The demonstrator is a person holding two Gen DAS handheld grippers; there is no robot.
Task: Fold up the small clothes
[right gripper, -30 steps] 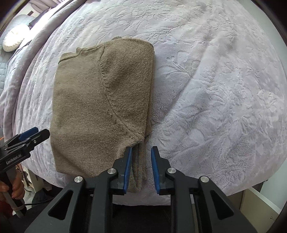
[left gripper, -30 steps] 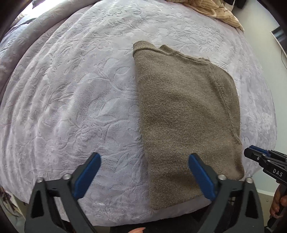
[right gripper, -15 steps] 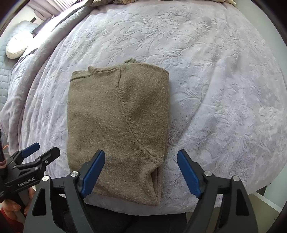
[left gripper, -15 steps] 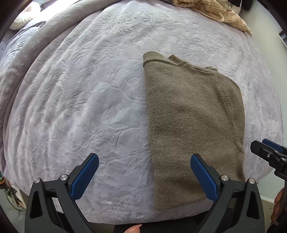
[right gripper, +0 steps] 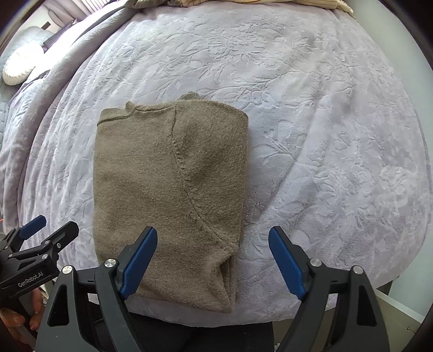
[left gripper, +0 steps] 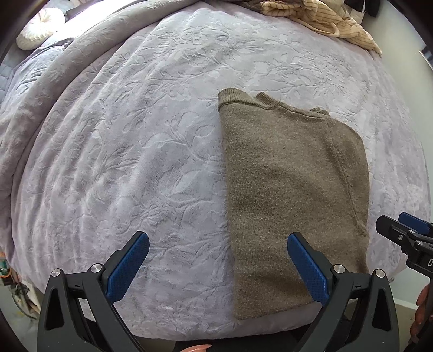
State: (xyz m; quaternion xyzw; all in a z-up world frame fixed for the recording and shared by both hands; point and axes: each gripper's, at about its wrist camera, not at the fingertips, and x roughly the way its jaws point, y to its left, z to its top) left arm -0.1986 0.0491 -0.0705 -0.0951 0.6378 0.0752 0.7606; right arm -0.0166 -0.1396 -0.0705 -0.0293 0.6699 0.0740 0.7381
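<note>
**Folded knit on the bed, both grippers off it**

Though it lies neatly folded lengthwise, the brown sweater [right gripper: 170, 195] looks soft, light and floppy, a fuzzy knit that should drape and slide out of its fold if lifted by one corner. It sits in the lower middle of the right wrist view, on the lilac embossed bedspread [right gripper: 324, 135], its ribbed collar [left gripper: 232, 96] toward the top. I'd pinch both near-edge corners, through all layers. The right gripper [right gripper: 211, 262] has just been opening and now gapes empty above the hem; the left gripper [left gripper: 216, 268] hangs equally wide, holding nothing. Striped clothes [left gripper: 324, 19] wait at upper right.
</note>
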